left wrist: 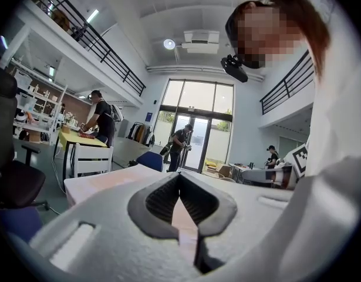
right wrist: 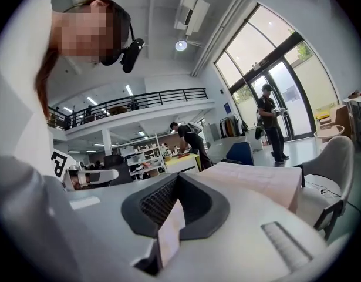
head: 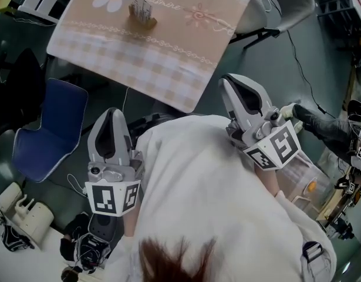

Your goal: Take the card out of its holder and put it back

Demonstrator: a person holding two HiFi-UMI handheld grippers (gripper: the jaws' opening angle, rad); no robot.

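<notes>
The card holder (head: pixel 142 13) stands on the far part of a table under a pink patterned cloth (head: pixel 168 51), with a pale card upright in it. Both grippers are held close to the person's body, well short of the table's near edge. The jaws of my left gripper (head: pixel 111 114) are shut with nothing between them, and its tips meet in the left gripper view (left wrist: pixel 180 175). My right gripper (head: pixel 232 82) is likewise shut and empty (right wrist: pixel 178 176). Both gripper views look level across the tablecloth (left wrist: pixel 104 184) (right wrist: pixel 256 178), and the holder does not show in either.
A blue chair (head: pixel 48 128) stands left of the table's near corner, and a white chair (head: pixel 286 4) is at its far right. A cable (head: pixel 300 63) runs over the floor. Bags and gear (head: pixel 27 216) lie at lower left. Several people stand far off in the hall.
</notes>
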